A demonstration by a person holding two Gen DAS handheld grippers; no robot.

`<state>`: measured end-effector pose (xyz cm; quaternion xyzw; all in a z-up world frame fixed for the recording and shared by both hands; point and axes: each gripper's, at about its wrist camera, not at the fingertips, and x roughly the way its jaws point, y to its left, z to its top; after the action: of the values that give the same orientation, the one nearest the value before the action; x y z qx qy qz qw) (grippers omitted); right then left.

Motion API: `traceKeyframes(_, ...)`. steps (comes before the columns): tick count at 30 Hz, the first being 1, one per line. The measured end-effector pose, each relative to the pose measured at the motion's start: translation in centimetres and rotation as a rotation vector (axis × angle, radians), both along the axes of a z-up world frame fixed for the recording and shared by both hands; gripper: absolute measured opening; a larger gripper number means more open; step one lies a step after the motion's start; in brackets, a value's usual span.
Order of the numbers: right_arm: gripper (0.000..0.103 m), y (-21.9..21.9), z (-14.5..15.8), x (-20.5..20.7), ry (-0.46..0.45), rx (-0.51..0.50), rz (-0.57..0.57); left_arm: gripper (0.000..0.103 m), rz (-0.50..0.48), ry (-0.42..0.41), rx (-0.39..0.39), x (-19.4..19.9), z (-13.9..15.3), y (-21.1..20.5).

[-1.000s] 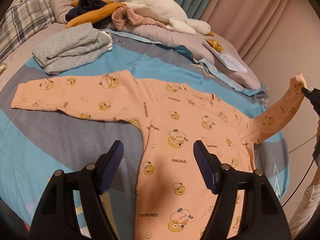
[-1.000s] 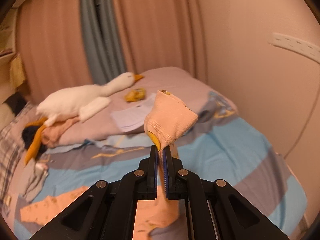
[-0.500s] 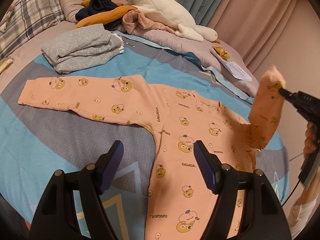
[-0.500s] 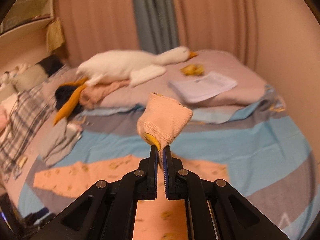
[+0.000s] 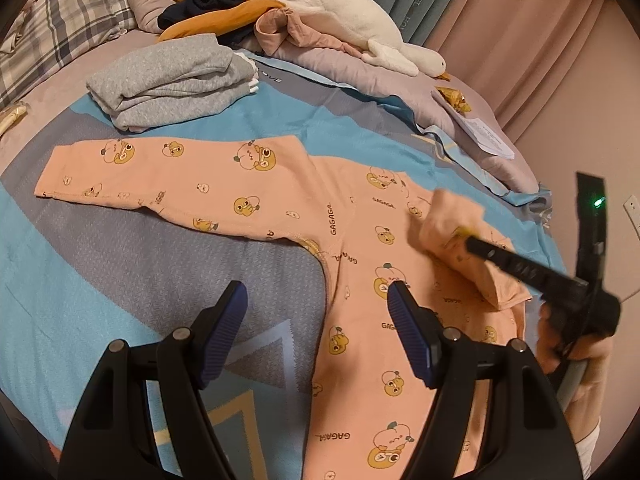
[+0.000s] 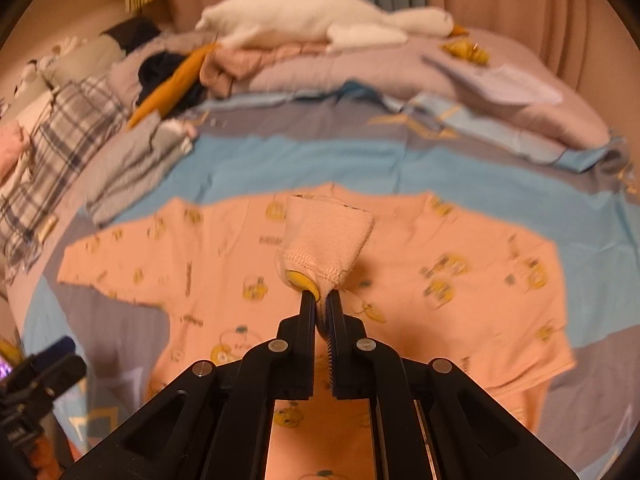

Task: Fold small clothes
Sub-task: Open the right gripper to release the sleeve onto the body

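Note:
A peach baby top (image 5: pixel 352 248) printed with yellow cartoon figures lies flat on the bed, its left sleeve (image 5: pixel 160 172) spread out to the left. My right gripper (image 6: pixel 321 300) is shut on the cuff of the right sleeve (image 6: pixel 326 240) and holds it above the chest of the top (image 6: pixel 420 264); the sleeve is folded inward. In the left wrist view the right gripper (image 5: pixel 470 242) comes in from the right with the cuff (image 5: pixel 448 220). My left gripper (image 5: pixel 320 316) is open and empty, hovering over the top's left side seam.
A folded grey garment (image 5: pixel 176 80) lies at the back left. A pile of clothes (image 5: pixel 224 12) and a white plush goose (image 5: pixel 344 28) lie on the pillows behind. Papers (image 5: pixel 490 136) lie at the back right. The bed edge is at the right.
My right gripper has swung the right sleeve from out at the side, up and inward over the chest of the top. My left gripper has moved slightly closer; it stays open.

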<state>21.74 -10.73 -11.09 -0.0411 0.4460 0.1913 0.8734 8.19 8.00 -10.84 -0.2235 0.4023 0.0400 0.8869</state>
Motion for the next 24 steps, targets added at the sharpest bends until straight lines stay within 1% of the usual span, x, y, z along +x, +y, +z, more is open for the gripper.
traceKeyframes(4, 0.007, 0.7, -2.1, -0.1, 0.043, -0.006, 0.009, 0.073, 0.002, 0.012, -0.008, 0.2, -0.5, 0.2)
traceKeyframes(7, 0.007, 1.1, -2.8, -0.3, 0.057, -0.01, 0.027, 0.073, -0.001, 0.018, -0.009, 0.2, -0.7, 0.2)
traceKeyframes(10, 0.007, 0.8, -3.1, -0.6, 0.066, 0.008, 0.045, 0.073, -0.005, 0.023, -0.013, 0.3, -0.8, 0.1)
traceKeyframes(11, 0.008, 0.7, -3.1, -0.7, 0.068, 0.016, 0.049, 0.073, -0.008, 0.024, -0.016, 0.3, -0.8, 0.0)
traceKeyframes(13, 0.021, 0.4, -2.7, -1.1, 0.063, 0.037, 0.063, 0.073, -0.014, 0.025, -0.021, 0.4, -0.8, -0.1)
traceKeyframes(14, 0.026, 0.2, -2.4, -1.4, 0.055, 0.052, 0.075, 0.073, -0.017, 0.024, -0.024, 0.4, -0.8, -0.1)
traceKeyframes(15, 0.034, 0.1, -2.1, -1.5, 0.048, 0.059, 0.081, 0.073, -0.021, 0.024, -0.026, 0.4, -0.7, -0.2)
traceKeyframes(16, 0.038, -0.1, -1.6, -1.8, 0.035, 0.065, 0.084, 0.073, -0.025, 0.023, -0.03, 0.4, -0.7, -0.2)
traceKeyframes(19, 0.038, -1.0, -0.3, -2.4, -0.005, 0.079, 0.065, 0.074, -0.035, 0.025, -0.037, 0.9, -0.6, -0.6)
traceKeyframes(22, 0.038, -2.1, 0.8, -2.5, -0.018, 0.122, 0.05, 0.074, -0.046, 0.022, -0.037, 1.1, -0.4, -0.9)
traceKeyframes(24, 0.038, -2.7, 1.1, -2.1, -0.034, 0.124, 0.026, 0.074, -0.051, 0.019, -0.039, 1.2, -0.3, -1.1)
